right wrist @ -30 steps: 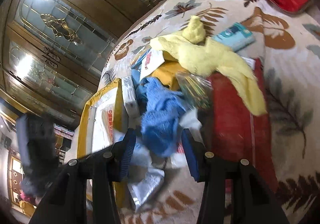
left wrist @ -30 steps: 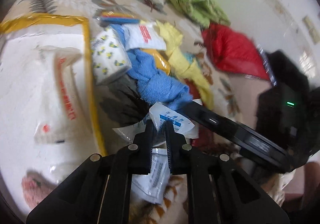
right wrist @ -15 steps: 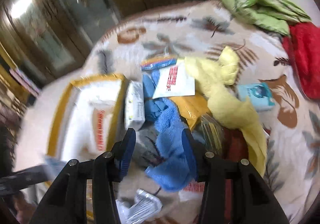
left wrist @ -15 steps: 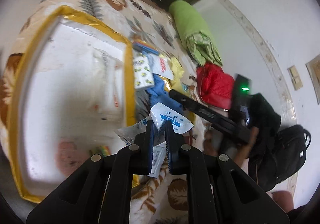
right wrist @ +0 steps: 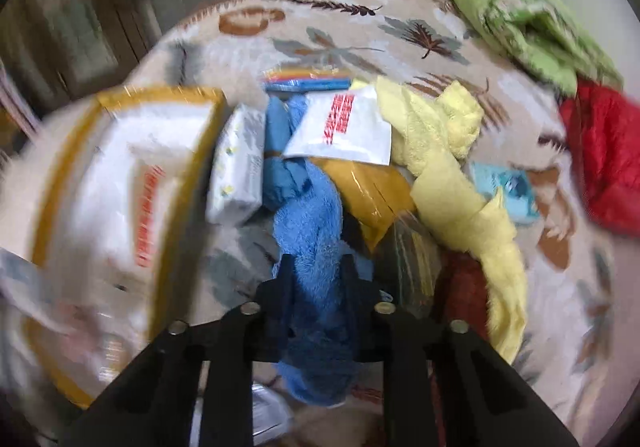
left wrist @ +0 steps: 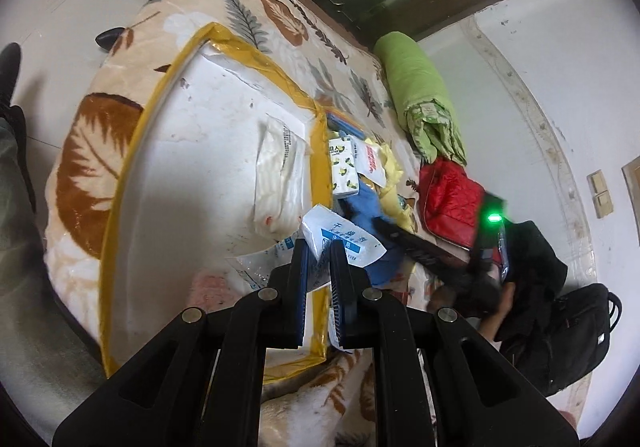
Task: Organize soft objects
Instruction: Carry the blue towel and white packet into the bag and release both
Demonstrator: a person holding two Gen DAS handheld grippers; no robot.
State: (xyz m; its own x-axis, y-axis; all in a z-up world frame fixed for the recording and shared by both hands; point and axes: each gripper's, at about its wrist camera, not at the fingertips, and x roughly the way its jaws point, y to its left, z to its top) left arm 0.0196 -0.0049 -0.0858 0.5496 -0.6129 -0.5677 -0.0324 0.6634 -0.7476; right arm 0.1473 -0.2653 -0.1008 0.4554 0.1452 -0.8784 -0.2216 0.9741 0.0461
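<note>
Each gripper [left wrist: 319, 247] is matte black plastic: 2 flat fingers [left wrist: 299, 267] with ribbed blue pads, on angled arms fixed by 4 round silver screws [left wrist: 268, 293]. The other gripper [left wrist: 432, 247], at right of the frame, shows a green light [left wrist: 495, 218].

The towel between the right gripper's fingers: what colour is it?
Blue. The fluffy blue towel shows best in the right wrist view, clamped in the right gripper.

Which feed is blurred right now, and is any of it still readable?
Right wrist view: motion-smeared, worst over the white box at left; blue towel between the fingers stays recognisable. Left wrist view: sharp, print on the held white packet legible, fisheye bending at the edges.
</note>
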